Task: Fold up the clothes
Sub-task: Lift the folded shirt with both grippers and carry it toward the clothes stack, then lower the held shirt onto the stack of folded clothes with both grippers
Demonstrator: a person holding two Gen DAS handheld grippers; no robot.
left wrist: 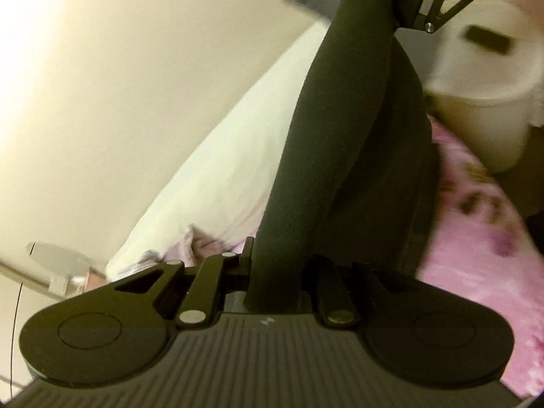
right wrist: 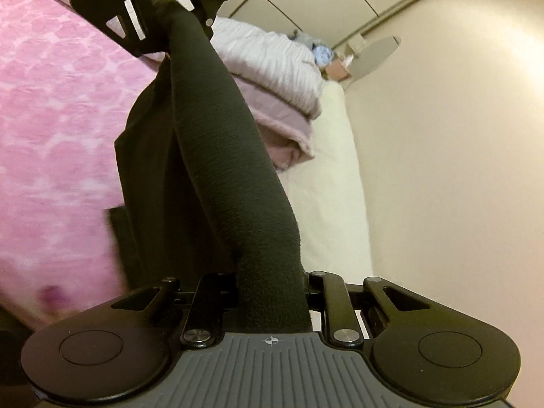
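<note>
A dark olive-black garment (left wrist: pixel 343 129) hangs stretched as a rolled band between my two grippers, and its loose part drapes down toward the pink bedspread (left wrist: pixel 476 238). In the left wrist view my left gripper (left wrist: pixel 272 272) is shut on one end at the bottom, while my right gripper (left wrist: pixel 404 3) clamps the other end at the top. The right wrist view mirrors this. There the right gripper (right wrist: pixel 272 292) is shut on the garment (right wrist: pixel 221 156) near the camera, and the left gripper (right wrist: pixel 159 17) holds it at the upper left.
A pink patterned bedspread (right wrist: pixel 51 108) covers the bed below the garment. A white sheet or pillow (left wrist: pixel 217 176) lies along the cream wall. A folded pale duvet (right wrist: pixel 272 64) sits at the bed's far end. A white bin (left wrist: pixel 486 108) stands beside the bed.
</note>
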